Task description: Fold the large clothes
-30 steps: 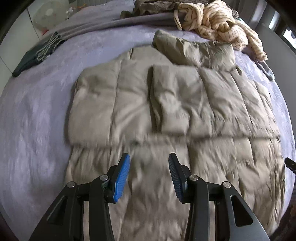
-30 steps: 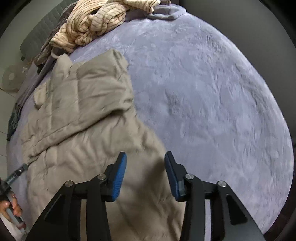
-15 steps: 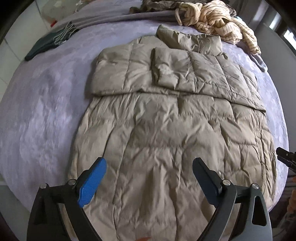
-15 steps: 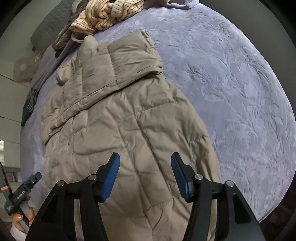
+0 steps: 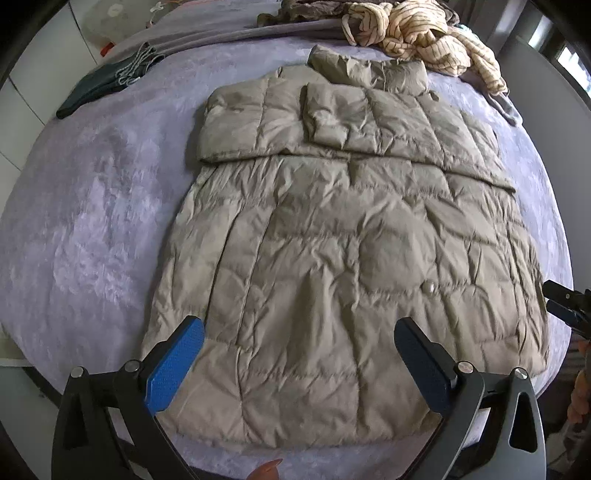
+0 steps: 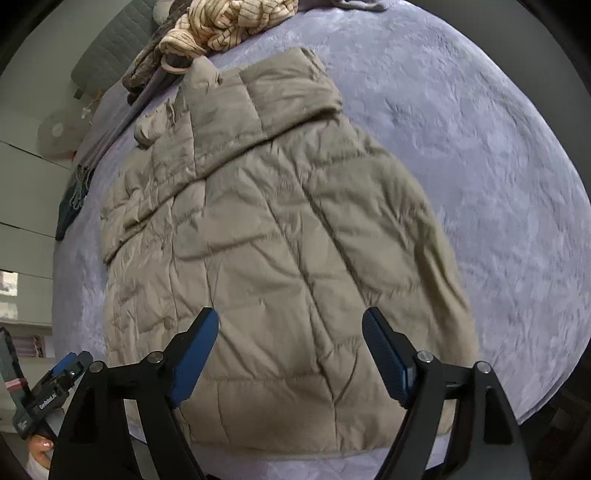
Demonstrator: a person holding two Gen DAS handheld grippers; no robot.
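Note:
A large khaki quilted puffer coat (image 5: 332, 251) lies flat on a lavender bed (image 5: 92, 229), hem toward me, with both sleeves folded across the chest. It also shows in the right wrist view (image 6: 280, 240). My left gripper (image 5: 299, 365) is open wide and empty, above the hem near the bed's front edge. My right gripper (image 6: 290, 354) is open and empty, above the hem's right part. The right gripper's tip shows at the left wrist view's right edge (image 5: 565, 302).
A cream striped garment (image 5: 424, 29) and dark clothes are piled at the bed's far end. A dark folded item (image 5: 107, 81) lies at the far left. The other hand-held gripper (image 6: 48, 391) shows at the lower left of the right wrist view.
Both grippers pulled back from over the coat toward the hem and opened wider. More of the coat and the bed's front edge came into view.

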